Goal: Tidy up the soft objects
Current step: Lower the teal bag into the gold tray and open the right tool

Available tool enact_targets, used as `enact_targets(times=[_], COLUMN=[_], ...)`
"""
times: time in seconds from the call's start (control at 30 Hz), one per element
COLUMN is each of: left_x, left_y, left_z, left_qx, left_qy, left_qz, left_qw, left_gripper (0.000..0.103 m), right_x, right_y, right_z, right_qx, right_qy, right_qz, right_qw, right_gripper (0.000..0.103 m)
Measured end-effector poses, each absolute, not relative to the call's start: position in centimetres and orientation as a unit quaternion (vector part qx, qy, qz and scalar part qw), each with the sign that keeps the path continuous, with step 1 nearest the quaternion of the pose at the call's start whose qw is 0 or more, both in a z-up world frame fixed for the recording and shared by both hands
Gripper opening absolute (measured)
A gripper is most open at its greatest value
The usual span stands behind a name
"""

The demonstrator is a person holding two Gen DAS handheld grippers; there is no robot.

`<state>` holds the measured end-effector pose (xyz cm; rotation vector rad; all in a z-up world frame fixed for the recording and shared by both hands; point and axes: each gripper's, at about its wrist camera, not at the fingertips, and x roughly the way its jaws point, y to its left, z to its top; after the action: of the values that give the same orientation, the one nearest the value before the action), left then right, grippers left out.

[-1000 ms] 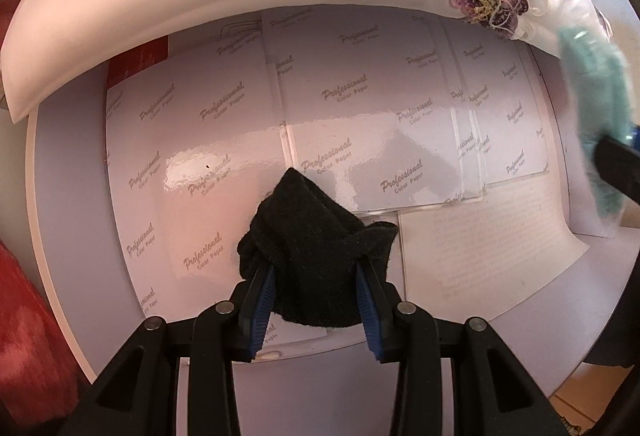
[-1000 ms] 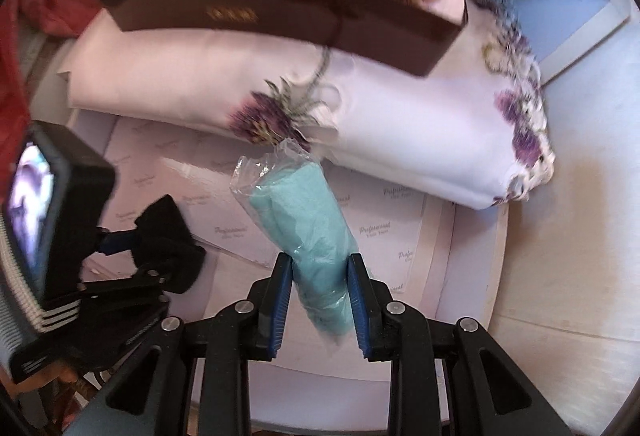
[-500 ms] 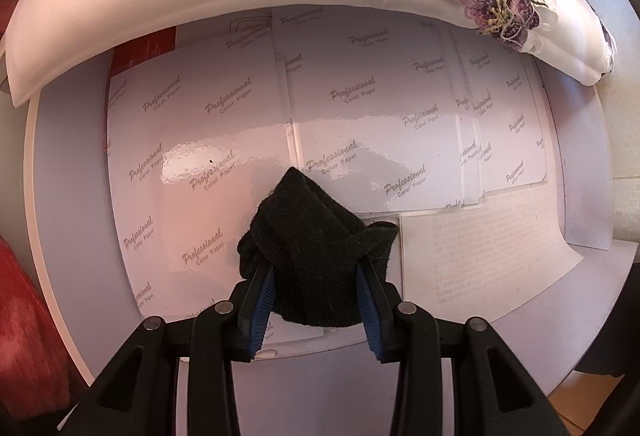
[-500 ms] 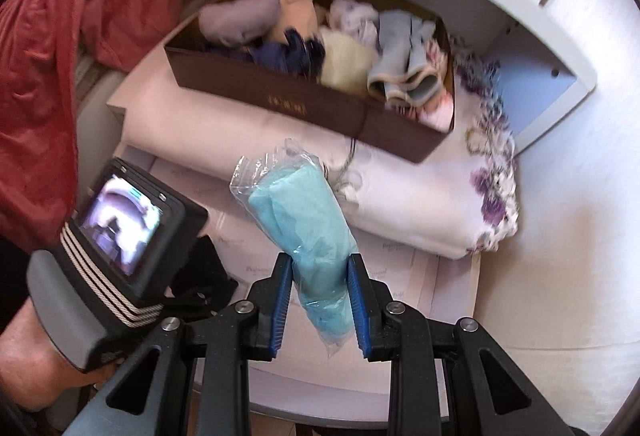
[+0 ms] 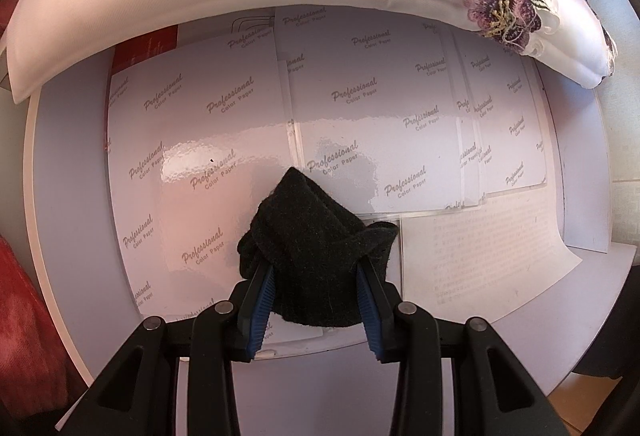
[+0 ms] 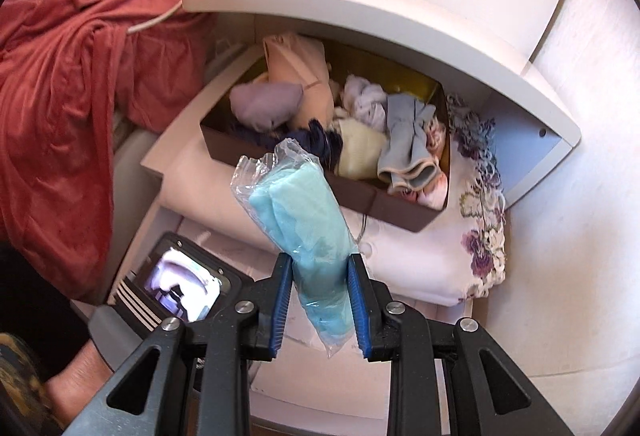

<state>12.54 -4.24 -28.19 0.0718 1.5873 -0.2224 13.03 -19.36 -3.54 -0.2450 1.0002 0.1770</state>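
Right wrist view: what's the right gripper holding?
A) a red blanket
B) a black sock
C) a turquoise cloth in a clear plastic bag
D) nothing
C: the right gripper is shut on the turquoise cloth in a clear plastic bag, raised in front of the brown box of folded soft items.

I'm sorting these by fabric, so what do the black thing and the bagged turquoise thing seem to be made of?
Black sock: looks like thick knitted fabric, matte and fuzzy, with a lint-flecked nap.
Turquoise cloth: seems a soft, fine-textured fabric, folded; its exact weave is unclear. It sits in a clear plastic bag, glossy and crinkled.
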Motion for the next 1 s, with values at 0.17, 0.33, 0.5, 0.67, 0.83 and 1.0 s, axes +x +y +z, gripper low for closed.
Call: enact_targets(times=[0.17,0.33,0.5,0.67,0.83,1.0], left_x=[12.5,12.5,12.5,12.5,12.5,12.5], left_y=[-4.2,-4.2,-4.2,-4.2,-4.2,-4.2], left_z=[-28.2,-28.2,-28.2,-28.2,-28.2,-28.2], left_qx=[0.031,0.032,0.032,0.032,0.032,0.031], left_qy=[0.711,0.711,0.711,0.711,0.711,0.711], left_qz=[-0.100,-0.100,-0.100,-0.100,-0.100,-0.099], left_qw=[0.695,0.695,0.695,0.695,0.695,0.696], left_gripper=[0.039,0.039,0.039,0.039,0.039,0.039], right_x=[13.8,14.9,16.5,19.6,22.8,25.6], right_y=[-19.1,-19.4,-20.3,-23.1,-26.7,-27.7], right_z=[-2.9,-2.7,-2.8,-2.7,-2.2,-3.1], right_qx=[-0.116,-0.111,-0.091,-0.014,0.090,0.126], right_qy=[0.469,0.466,0.473,0.493,0.502,0.506], right_qz=[0.090,0.086,0.081,0.072,0.057,0.043], right_qw=[0.871,0.874,0.873,0.867,0.858,0.852], right_gripper=[0.028,0.028,0.028,0.028,0.028,0.028])
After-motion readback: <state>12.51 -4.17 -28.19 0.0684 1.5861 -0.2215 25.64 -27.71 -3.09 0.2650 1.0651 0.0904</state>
